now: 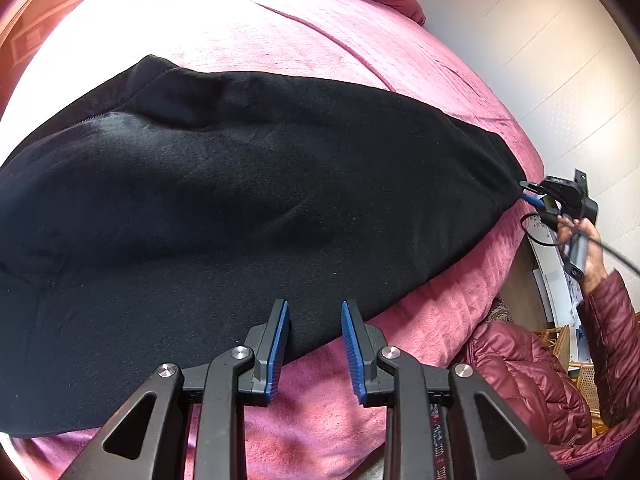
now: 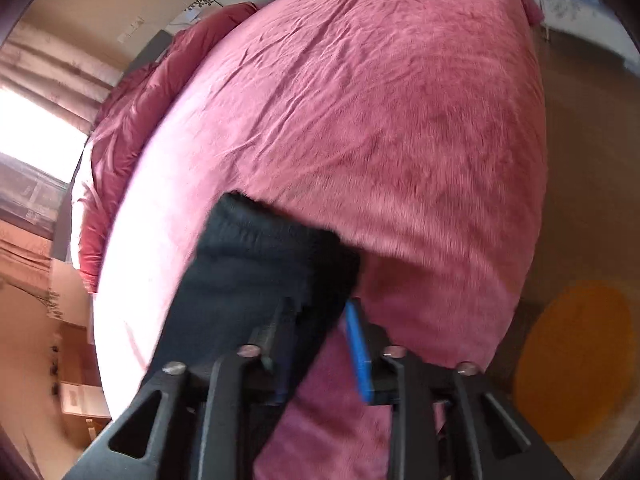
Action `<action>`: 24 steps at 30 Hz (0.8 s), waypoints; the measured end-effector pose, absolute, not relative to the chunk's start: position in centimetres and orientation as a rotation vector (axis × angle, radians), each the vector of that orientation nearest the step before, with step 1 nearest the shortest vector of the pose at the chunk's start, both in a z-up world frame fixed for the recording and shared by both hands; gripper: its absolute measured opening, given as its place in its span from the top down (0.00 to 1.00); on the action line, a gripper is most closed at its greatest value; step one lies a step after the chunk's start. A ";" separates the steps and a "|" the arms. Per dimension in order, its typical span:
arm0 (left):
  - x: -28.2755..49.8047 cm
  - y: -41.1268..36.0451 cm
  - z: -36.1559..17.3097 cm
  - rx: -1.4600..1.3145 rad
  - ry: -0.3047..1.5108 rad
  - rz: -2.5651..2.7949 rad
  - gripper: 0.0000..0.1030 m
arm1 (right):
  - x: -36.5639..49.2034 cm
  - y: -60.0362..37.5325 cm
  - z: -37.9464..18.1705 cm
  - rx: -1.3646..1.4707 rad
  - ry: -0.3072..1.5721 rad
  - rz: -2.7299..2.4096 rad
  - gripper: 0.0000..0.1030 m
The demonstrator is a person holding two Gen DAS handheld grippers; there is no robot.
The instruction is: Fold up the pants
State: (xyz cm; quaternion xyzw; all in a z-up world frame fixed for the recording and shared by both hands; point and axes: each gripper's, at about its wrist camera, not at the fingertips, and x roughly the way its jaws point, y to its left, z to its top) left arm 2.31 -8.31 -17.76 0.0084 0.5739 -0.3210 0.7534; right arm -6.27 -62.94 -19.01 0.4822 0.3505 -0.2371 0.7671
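Pants (image 1: 224,200): black, soft fabric, spread flat across the bed (image 1: 320,48) – a broad layer lying on the pink fleece cover, one end tapering toward the bed's edge.
Left claw (image 1: 314,344): jaws part-open over the near hem; cloth lies beneath the tips, but the blue pads do not press on it – nothing held.
Right claw (image 2: 320,344): jaws apart at the tapered end; in the right wrist view the dark cloth covers one finger while the blue pad (image 2: 360,356) stands clear of it, so the grip appears let go. The view is blurred.
Placement, judged: both ends set down and drawn out lengthwise, probably to leave a smooth layer for the next fold.
Person: maroon quilted sleeve (image 1: 608,320) beside the bed.
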 end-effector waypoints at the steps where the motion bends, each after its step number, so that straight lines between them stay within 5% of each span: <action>1: 2.3 -8.3 -17.9 0.011 1.255 -0.701 0.73 | -6.5 -62.4 -19.3 1.071 0.756 -0.483 0.65; 8: 2.2 -7.3 -17.8 -0.009 1.245 -0.686 0.73 | -5.5 -61.4 -21.5 1.128 0.728 -0.448 0.60; 14: 2.3 -5.9 -18.0 -0.040 1.251 -0.667 0.73 | -3.6 -62.4 -19.2 1.049 0.754 -0.478 0.86; 17: 2.1 -5.8 -18.4 0.001 1.268 -0.667 0.73 | -4.1 -61.6 -16.4 0.916 0.720 -0.483 0.87; 24: 2.5 -4.1 -18.8 -0.072 1.294 -0.678 0.73 | -4.6 -62.0 -20.6 0.977 0.825 -0.568 0.81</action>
